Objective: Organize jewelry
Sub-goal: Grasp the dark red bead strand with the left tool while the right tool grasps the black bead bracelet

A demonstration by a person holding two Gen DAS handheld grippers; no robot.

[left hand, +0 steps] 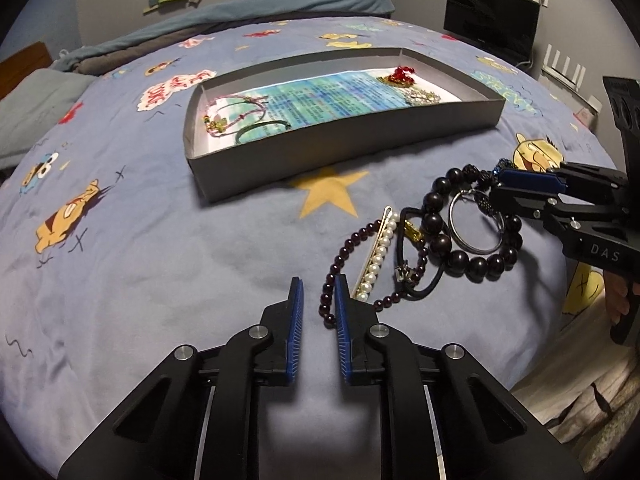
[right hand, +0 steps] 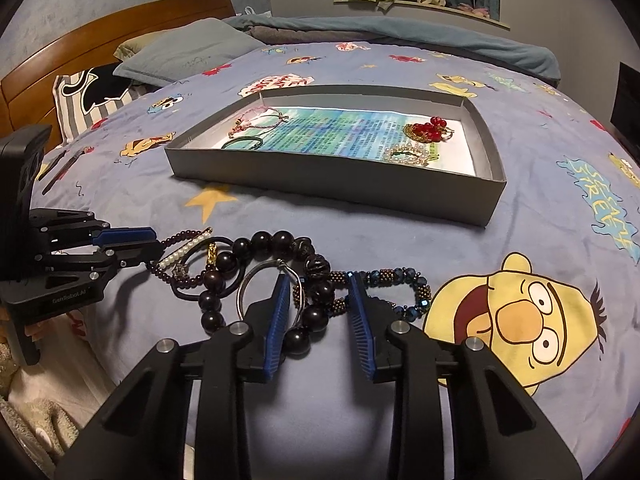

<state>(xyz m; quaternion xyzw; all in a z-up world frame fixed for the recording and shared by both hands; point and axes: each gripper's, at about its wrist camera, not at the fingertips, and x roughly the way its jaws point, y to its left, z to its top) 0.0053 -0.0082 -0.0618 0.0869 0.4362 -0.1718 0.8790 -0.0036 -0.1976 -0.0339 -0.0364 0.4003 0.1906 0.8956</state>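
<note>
A pile of jewelry lies on the blue bedspread: a big black bead bracelet [left hand: 472,258] [right hand: 256,242], a silver ring hoop [left hand: 474,224] [right hand: 250,284], a pearl hair clip [left hand: 376,258] [right hand: 182,254], a dark red bead bracelet [left hand: 340,264], a black hair tie [left hand: 424,284] and a blue-bronze beaded bracelet [right hand: 400,280]. My left gripper [left hand: 319,280] is open, at the red bracelet's near edge. My right gripper [right hand: 319,278] is open, its fingers astride the black beads and the blue-bronze bracelet. It also shows in the left wrist view [left hand: 508,184].
A grey tray [left hand: 332,148] [right hand: 332,184] lies farther up the bed. It holds cord bracelets [left hand: 236,116] at its left end and red bead jewelry [right hand: 430,128] and a pearl piece [right hand: 408,156] at its right end. Pillows [right hand: 188,52] and a wooden headboard [right hand: 80,44] lie beyond.
</note>
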